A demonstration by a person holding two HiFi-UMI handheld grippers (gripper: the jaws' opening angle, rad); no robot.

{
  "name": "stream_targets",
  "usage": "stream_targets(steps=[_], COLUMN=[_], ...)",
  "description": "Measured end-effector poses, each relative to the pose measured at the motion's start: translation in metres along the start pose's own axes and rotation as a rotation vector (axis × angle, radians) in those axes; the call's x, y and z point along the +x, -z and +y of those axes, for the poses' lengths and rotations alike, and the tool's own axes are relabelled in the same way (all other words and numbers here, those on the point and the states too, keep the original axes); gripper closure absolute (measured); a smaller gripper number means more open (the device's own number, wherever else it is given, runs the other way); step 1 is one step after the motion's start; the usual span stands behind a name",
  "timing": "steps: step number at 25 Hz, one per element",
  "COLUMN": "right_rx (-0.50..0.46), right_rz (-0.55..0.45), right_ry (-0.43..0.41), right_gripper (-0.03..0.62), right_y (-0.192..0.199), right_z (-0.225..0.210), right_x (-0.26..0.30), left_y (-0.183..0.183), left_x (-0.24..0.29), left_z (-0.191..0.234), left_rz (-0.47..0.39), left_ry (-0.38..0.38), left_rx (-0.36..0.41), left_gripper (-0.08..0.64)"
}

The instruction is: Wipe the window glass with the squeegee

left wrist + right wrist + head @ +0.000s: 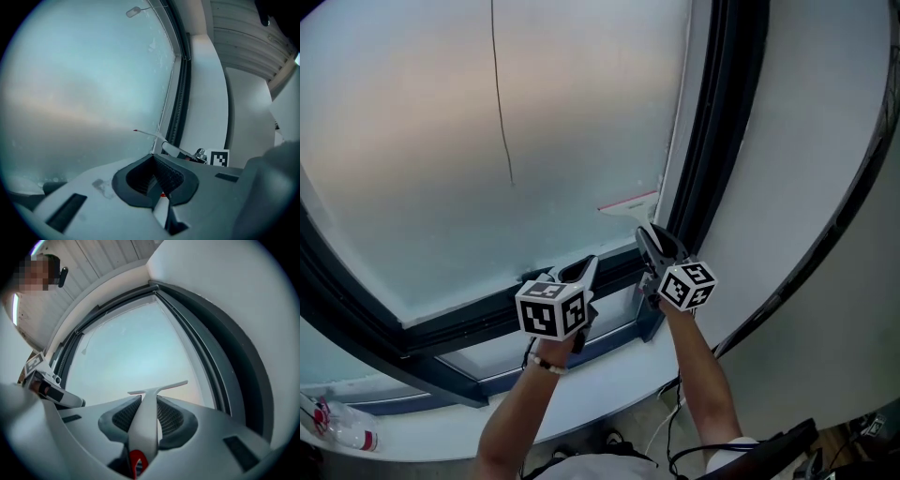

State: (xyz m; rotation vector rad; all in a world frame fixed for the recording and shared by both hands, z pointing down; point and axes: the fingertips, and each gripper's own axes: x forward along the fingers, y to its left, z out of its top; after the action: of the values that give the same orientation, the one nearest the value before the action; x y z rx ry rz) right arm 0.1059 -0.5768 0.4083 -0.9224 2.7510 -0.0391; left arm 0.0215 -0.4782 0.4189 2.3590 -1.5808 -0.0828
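Note:
The white squeegee (630, 203) has a red-edged blade that lies against the lower right of the frosted window glass (441, 141). My right gripper (649, 242) is shut on its handle. In the right gripper view the handle (144, 423) runs up between the jaws to the T-shaped blade (158, 389). My left gripper (587, 268) hovers just left of it, near the bottom frame, shut with nothing in it. From the left gripper view the shut jaws (158, 177) point at the glass, with the squeegee (151, 135) beyond.
A dark window frame (705, 141) borders the glass on the right and along the bottom. Below it is a pale sill (581, 380). A thin cord (502, 103) hangs in front of the glass. A plastic bottle (337, 427) lies at the bottom left. A white wall (806, 141) stands to the right.

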Motion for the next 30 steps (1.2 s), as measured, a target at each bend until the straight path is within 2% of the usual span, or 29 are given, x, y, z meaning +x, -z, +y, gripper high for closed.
stream_targets(steps=[6, 10, 16, 22, 24, 26, 30], right_rx=[0.027, 0.066, 0.058, 0.08, 0.091, 0.087, -0.002], right_rz=[0.092, 0.147, 0.177, 0.185, 0.165, 0.121, 0.012], right_ry=[0.023, 0.035, 0.033, 0.053, 0.047, 0.026, -0.008], right_gripper=[0.502, 0.502, 0.502, 0.502, 0.502, 0.502, 0.502], right_y=[0.067, 0.103, 0.124, 0.132, 0.123, 0.093, -0.016], right_z=[-0.01, -0.019, -0.022, -0.029, -0.025, -0.02, -0.009], right_x=[-0.016, -0.026, -0.032, -0.031, -0.029, -0.028, -0.016], left_y=[0.051, 0.072, 0.094, 0.097, 0.092, 0.074, 0.001], left_x=[0.016, 0.023, 0.029, 0.036, 0.035, 0.035, 0.039], left_z=[-0.002, -0.004, -0.006, -0.007, -0.007, -0.011, -0.033], left_rz=[0.076, 0.113, 0.155, 0.166, 0.165, 0.151, 0.075], left_ry=[0.001, 0.008, 0.0, 0.0, 0.005, 0.011, 0.025], left_rx=[-0.037, -0.057, -0.076, -0.084, -0.082, -0.062, 0.033], left_gripper=[0.561, 0.561, 0.561, 0.561, 0.561, 0.561, 0.561])
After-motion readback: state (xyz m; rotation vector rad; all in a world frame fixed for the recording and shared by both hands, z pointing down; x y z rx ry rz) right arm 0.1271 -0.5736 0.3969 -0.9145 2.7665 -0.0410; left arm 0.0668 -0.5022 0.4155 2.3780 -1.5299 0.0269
